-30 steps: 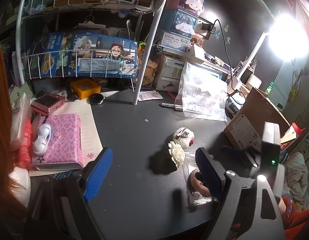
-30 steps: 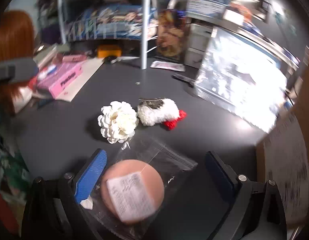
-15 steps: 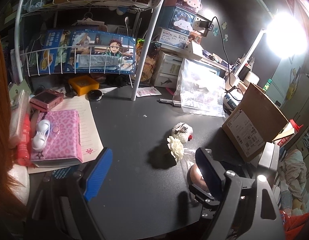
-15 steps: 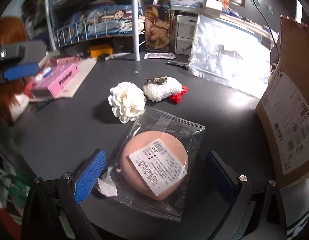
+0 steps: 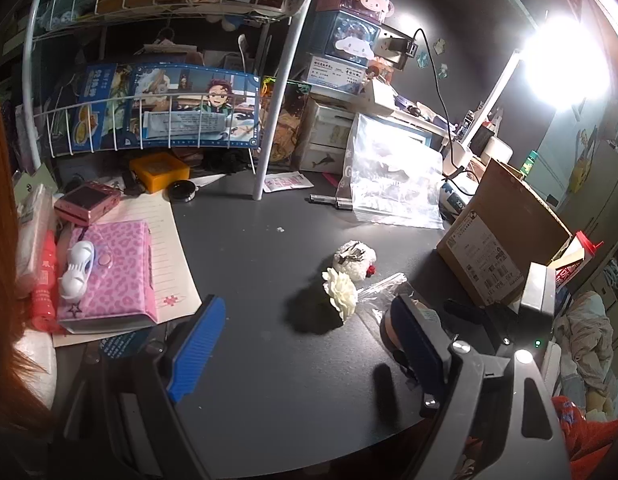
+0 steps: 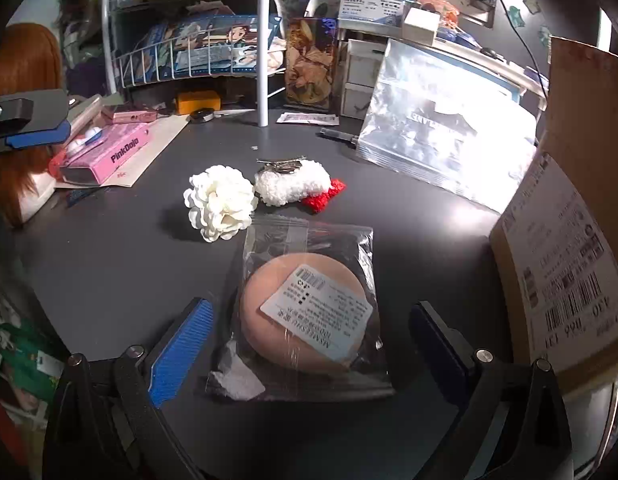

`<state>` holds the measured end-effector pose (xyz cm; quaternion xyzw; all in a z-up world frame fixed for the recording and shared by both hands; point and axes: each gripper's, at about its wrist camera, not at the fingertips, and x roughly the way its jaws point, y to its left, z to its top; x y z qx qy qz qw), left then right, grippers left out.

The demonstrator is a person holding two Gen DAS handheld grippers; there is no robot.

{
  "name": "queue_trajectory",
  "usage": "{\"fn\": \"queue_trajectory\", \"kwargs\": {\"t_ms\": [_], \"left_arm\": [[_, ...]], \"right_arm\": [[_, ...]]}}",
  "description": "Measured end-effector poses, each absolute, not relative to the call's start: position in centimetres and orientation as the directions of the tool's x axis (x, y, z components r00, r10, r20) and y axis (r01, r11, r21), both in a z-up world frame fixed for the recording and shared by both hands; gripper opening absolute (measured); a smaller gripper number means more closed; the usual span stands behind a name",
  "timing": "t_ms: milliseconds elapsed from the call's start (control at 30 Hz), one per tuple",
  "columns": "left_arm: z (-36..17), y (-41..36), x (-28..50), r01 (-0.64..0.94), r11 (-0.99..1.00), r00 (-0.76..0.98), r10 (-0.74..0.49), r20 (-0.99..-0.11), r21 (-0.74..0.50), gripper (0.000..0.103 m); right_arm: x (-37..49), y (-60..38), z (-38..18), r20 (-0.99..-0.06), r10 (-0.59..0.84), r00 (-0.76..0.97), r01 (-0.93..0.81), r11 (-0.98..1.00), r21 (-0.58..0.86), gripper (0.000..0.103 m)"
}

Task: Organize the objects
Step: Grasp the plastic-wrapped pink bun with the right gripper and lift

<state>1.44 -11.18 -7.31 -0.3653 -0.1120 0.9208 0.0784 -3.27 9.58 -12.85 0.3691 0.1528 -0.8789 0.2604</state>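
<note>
A pink powder puff in a clear bag [image 6: 309, 316] lies on the dark desk between the open fingers of my right gripper [image 6: 309, 354], not touched by either pad. Beyond it lie a white flower clip [image 6: 220, 206] and a white fluffy clip with a red bow [image 6: 293, 184]. In the left wrist view my left gripper [image 5: 305, 344] is open and empty over bare desk, with the flower clip [image 5: 343, 292], the fluffy clip [image 5: 355, 260] and the puff bag [image 5: 383, 296] to its right. The right gripper's body [image 5: 505, 320] shows there.
A cardboard box [image 6: 573, 200] stands at the right. A shiny plastic bag [image 6: 449, 144] leans behind. A pink leopard notebook [image 5: 109, 276], pink camera [image 5: 87, 201] and orange box [image 5: 159, 170] lie left. A white wire rack post [image 5: 275, 120] stands at the back.
My right gripper swung and settled squarely over the puff bag, which now lies centred between its fingers. The left gripper hardly moved.
</note>
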Motion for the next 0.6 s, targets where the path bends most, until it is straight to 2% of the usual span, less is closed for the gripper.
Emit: {"fn": "queue_trajectory", "kwargs": {"t_ms": [67,267,467,600], "left_arm": [[-7.3,-11.1,1.4,-0.060,-0.963,-0.721,0.223,-0.656,-0.263,0.083],[-7.1,-10.2,1.1,-0.069,-0.963,-0.713,0.230,-0.663,-0.260,0.083],[-6.8,-8.1,0.7,-0.107,-0.958,-0.704,0.262,-0.660,-0.266,0.083],[-6.0,-6.3,0.1,-0.177,-0.935,-0.684,0.341,-0.645,-0.306,0.083]], "right_arm": [[-3.3,9.4,-12.9,-0.732,-0.346,-0.587,0.583,-0.808,-0.085,0.071],[-3.0,9.8,-12.8,-0.725,-0.367,-0.583,0.611,-0.786,-0.093,0.062],[-3.1,11.1,-11.6,-0.709,-0.428,-0.561,0.643,-0.764,-0.047,0.061],[-3.1,11.6,-8.4,-0.685,-0.545,-0.484,0.722,-0.691,0.039,0.061]]}}
